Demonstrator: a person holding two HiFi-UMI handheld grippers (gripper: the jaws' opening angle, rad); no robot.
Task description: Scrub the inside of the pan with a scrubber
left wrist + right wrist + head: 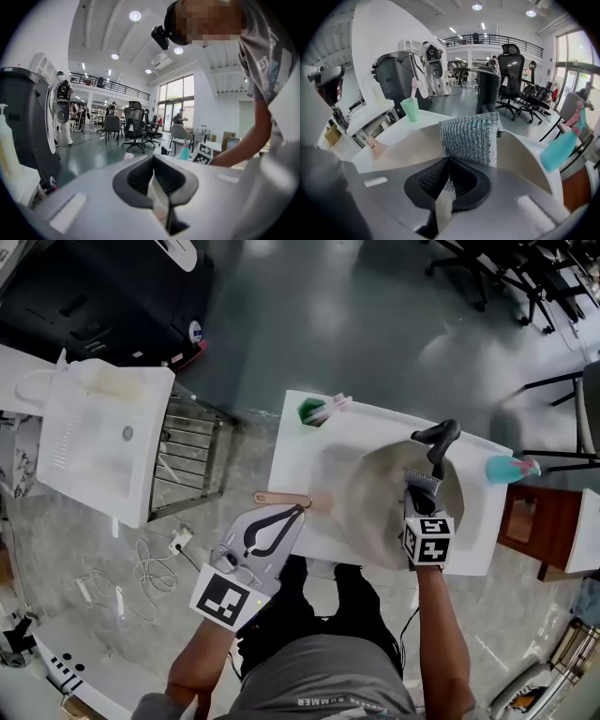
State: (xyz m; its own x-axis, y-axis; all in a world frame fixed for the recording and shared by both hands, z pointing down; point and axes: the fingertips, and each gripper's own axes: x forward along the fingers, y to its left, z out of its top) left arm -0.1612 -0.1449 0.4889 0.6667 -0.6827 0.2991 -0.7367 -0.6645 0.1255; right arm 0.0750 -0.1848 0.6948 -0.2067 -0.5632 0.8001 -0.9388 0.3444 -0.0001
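Observation:
A round grey pan (375,498) rests on the white table (302,460), its black handle (439,439) pointing away from me. My right gripper (422,501) hangs over the pan's right half, tilted down and shut on a grey metallic scrubber (423,484). In the right gripper view the scrubber (471,136) stands up from the jaws (449,164) above the pan's inside (403,145). My left gripper (298,510) is at the table's front left edge, away from the pan. Its jaws (153,176) are shut with nothing seen between them.
A wooden spatula (281,499) lies on the table just beyond the left gripper's tip. A green cup with a toothbrush (314,412) stands at the far left corner, a teal spray bottle (509,468) at the right edge. A white sink unit (103,442) stands further left.

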